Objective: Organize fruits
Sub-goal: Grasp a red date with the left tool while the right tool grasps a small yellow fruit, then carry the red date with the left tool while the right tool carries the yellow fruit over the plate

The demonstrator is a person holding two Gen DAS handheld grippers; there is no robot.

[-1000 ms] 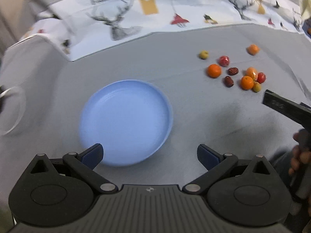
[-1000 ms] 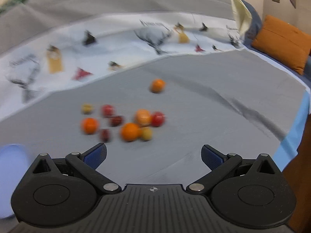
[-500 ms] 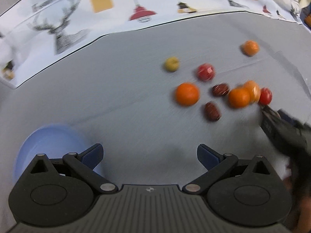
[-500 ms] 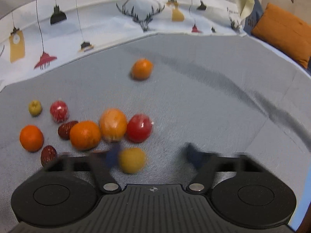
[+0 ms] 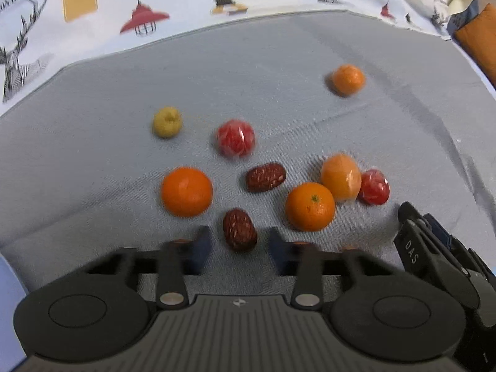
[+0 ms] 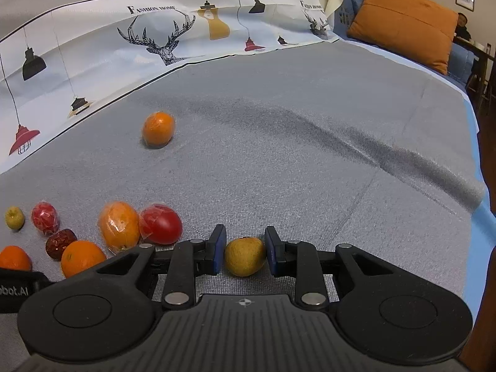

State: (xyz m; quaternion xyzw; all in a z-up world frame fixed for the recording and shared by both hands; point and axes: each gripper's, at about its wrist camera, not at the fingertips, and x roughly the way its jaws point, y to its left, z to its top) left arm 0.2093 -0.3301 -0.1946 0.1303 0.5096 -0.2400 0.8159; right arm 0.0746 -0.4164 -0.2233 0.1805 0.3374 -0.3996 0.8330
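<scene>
Grey cloth point(image 6: 310, 161) fills both views, fruit scattered mid-frame on it. My right claw point(image 6: 244, 252) brackets a yellow fruit point(image 6: 245, 256) at bottom centre of its view, pads just beside it or touching; I'd squeeze gently so it doesn't roll. My left claw point(image 5: 237, 248), blurred, stands partly spread around a dark date point(image 5: 239, 230); I'd centre before closing.

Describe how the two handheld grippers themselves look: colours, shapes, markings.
Both are matte black plastic. The left gripper and right gripper share a ribbed centre plate with a small crosshair mark, round discs on either side, silver pivot pins, and blue pads. White lettering marks their sides. No cables or sleeves show.
</scene>
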